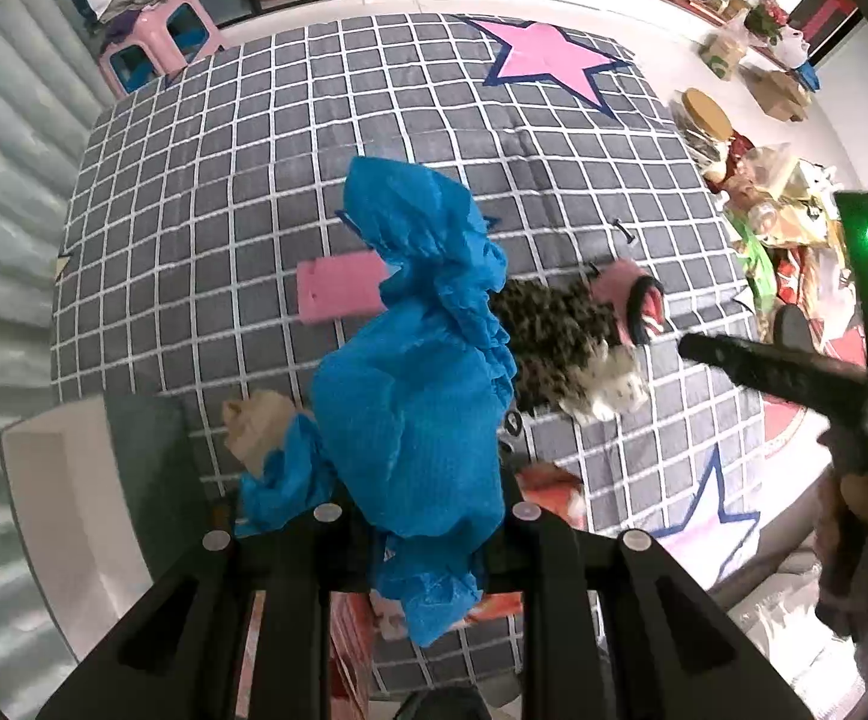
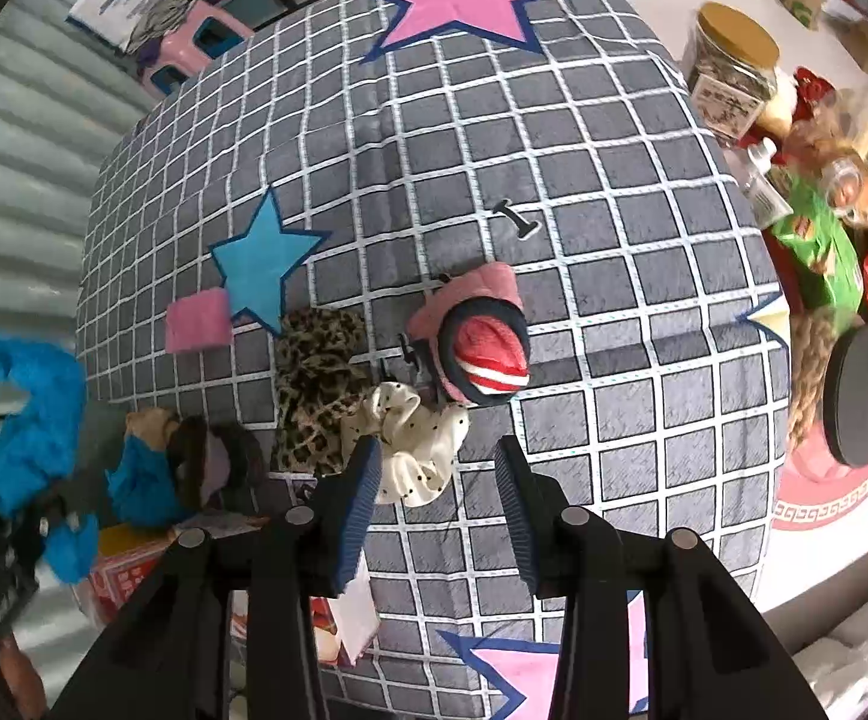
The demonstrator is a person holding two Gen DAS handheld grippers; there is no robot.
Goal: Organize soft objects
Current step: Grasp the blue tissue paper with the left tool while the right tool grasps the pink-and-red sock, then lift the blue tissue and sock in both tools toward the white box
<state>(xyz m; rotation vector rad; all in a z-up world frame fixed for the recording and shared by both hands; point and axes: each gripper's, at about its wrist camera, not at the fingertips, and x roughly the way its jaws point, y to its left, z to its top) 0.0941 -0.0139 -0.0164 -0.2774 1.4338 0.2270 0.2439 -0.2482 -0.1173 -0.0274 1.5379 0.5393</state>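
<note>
- The blue crinkled cloth (image 1: 416, 396) hangs bunched in the left hand-held gripper (image 1: 428, 516), lifted clear of the checked cover (image 2: 613, 252) at its 8 o'clock edge; folds trail loose above and below the grip.
- The other soft items lie clustered near the cover's centre: leopard-print scrunchie (image 2: 314, 378), cream dotted scrunchie (image 2: 422, 444) touching it at 4 o'clock, and a pink pad bearing a red-and-white roll (image 2: 481, 342) at 2 o'clock. A pink sponge block (image 2: 200, 321) lies apart at 9 o'clock.
- Risk, as judged: the cloth is held by a bunched fold only, so it could slide out or drag across the neighbouring items if swung low.
- Risk, as judged: the cream scrunchie touches the leopard one; a pinch there may take both, or snag the cover.
- Left hand-held gripper: clamped on the blue cloth; its pads are hidden by the fabric.
- Right hand-held gripper (image 2: 439, 504): jaws spread wide, holding nothing, poised over the cream scrunchie, whose lower edge lies just beside the left finger (image 2: 356, 498); contact cannot be confirmed.
</note>
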